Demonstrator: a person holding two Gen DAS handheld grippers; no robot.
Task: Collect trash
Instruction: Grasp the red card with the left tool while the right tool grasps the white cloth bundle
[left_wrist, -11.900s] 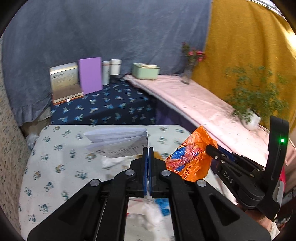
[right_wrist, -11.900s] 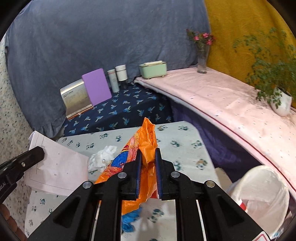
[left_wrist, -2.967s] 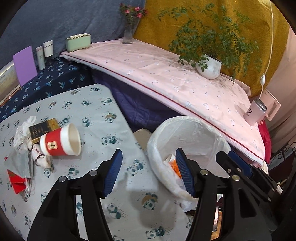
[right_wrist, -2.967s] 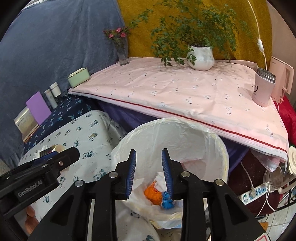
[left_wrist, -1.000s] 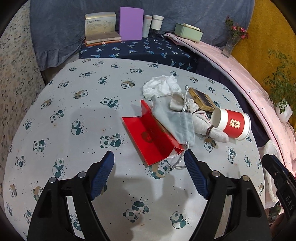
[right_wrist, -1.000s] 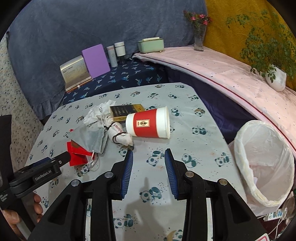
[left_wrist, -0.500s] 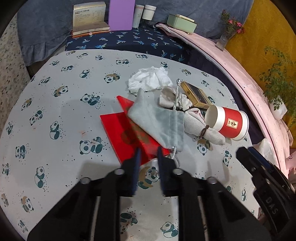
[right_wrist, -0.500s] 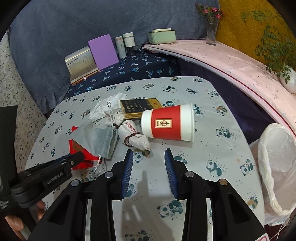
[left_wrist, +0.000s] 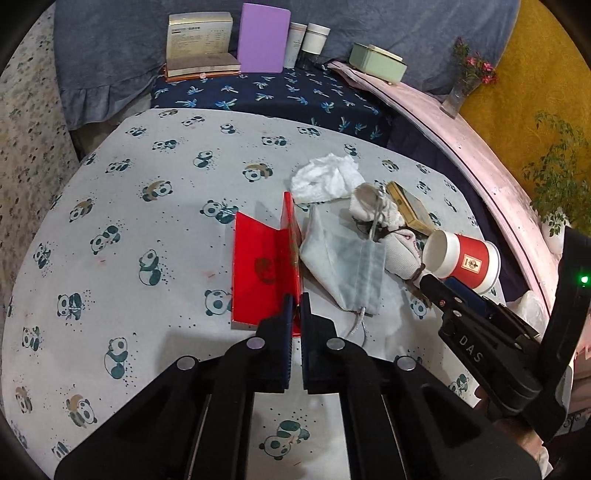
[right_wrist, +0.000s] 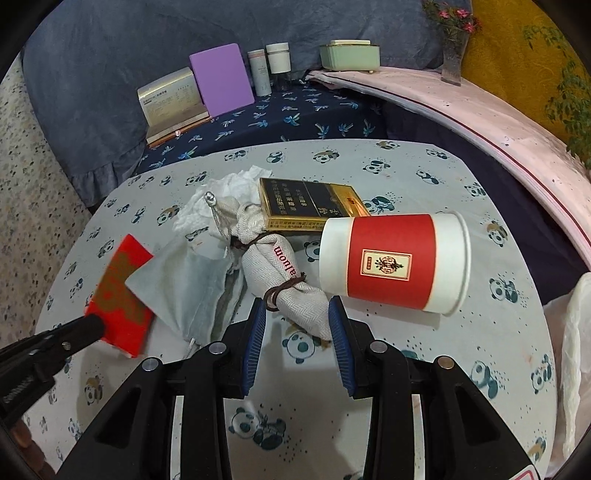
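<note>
The left gripper (left_wrist: 295, 306) pinches the near edge of the red folded card (left_wrist: 264, 273) lying on the counter (left_wrist: 147, 229); a second ago its jaws stood wide and empty. The thin edge could slip out on lifting, or drag the grey pouch (left_wrist: 343, 266) lying against it. The right gripper (right_wrist: 297, 314) hangs part-open, straddling the tied cloth bundle (right_wrist: 280, 273) unpressed beside the paper cup (right_wrist: 393, 258).
</note>
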